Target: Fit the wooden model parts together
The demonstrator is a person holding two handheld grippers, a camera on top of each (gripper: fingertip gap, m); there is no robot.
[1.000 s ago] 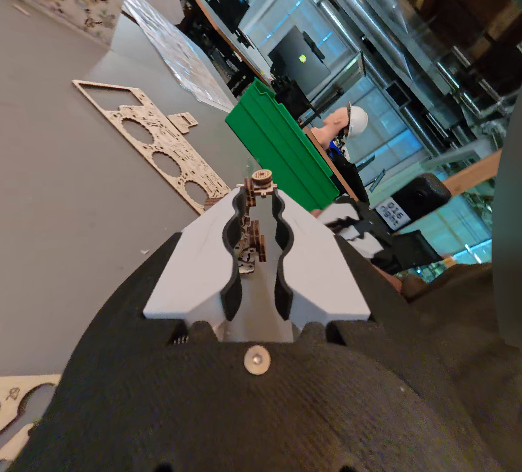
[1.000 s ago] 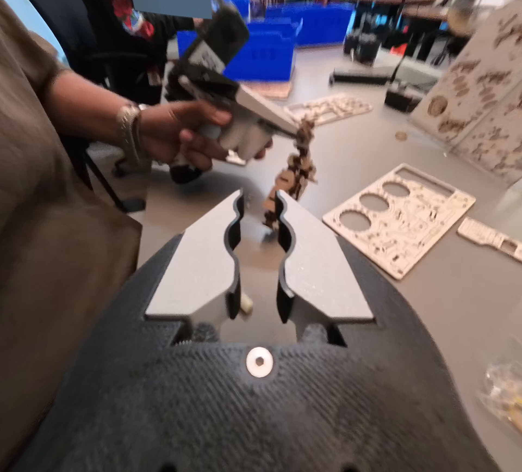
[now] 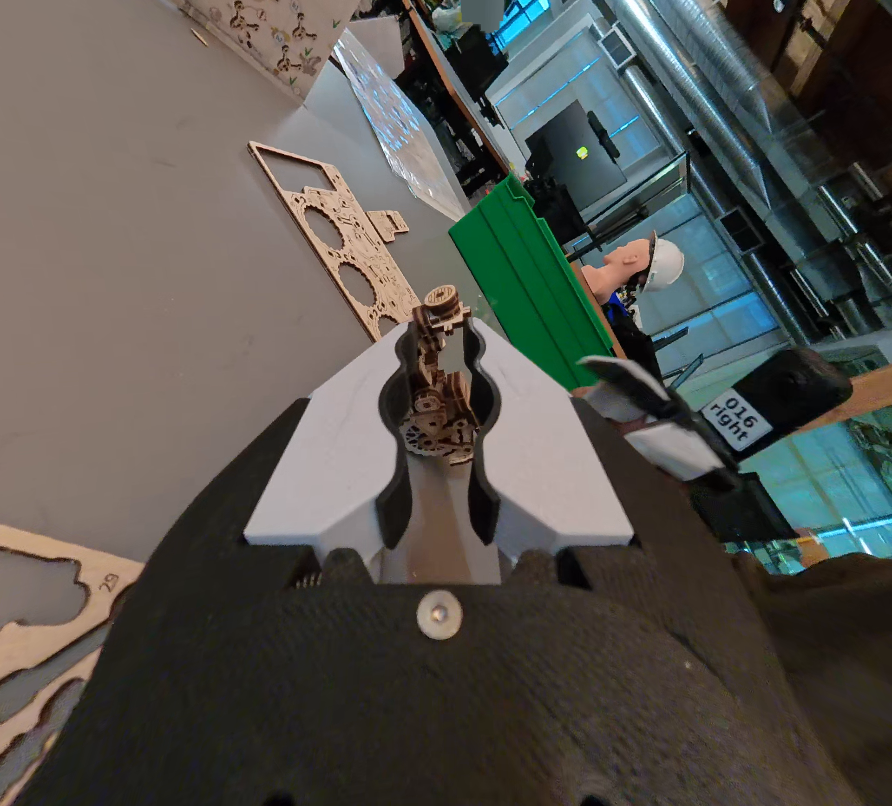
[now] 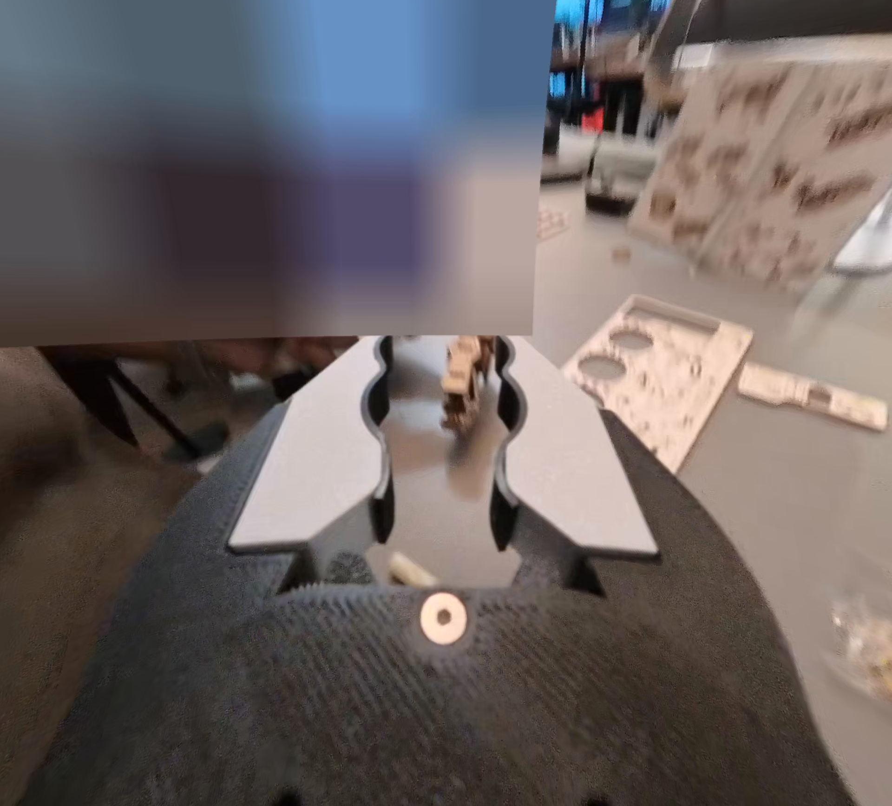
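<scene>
Overhead, ducts above grey table.

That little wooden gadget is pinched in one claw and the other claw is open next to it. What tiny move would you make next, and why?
Probably ease the right gripper forward and slightly right, then close. Its jaws stand open and empty, and the wooden model held by the left gripper sits off-centre near its right finger. The view is blurred, so contact is unclear.
</scene>
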